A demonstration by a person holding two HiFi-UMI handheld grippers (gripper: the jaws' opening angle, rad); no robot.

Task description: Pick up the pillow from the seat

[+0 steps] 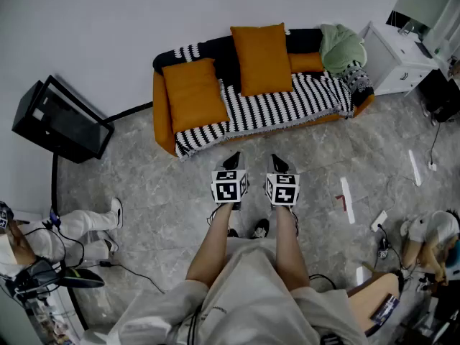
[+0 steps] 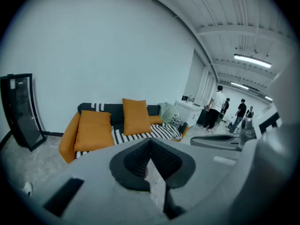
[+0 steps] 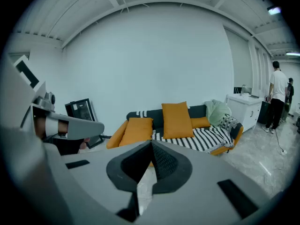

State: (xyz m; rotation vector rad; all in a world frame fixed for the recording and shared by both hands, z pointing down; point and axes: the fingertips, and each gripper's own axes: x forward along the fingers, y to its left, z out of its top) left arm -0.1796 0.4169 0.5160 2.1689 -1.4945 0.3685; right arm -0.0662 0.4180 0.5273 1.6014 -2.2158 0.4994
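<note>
The flat orange cloth pillow [image 1: 192,93] left of centre and the upright orange cloth pillow [image 1: 262,58] look matt and finely woven. Under them, the black-and-white striped throw [image 1: 287,103] looks knitted and ribbed. The crumpled pale green blanket [image 1: 341,47] at upper right is soft cloth. The grey marbled floor [image 1: 158,192] is smooth with a dull sheen. The left tool [image 2: 150,142] and right tool [image 3: 151,144] have matt grey plastic shells and black cross-hatched pads [image 2: 166,161].
</note>
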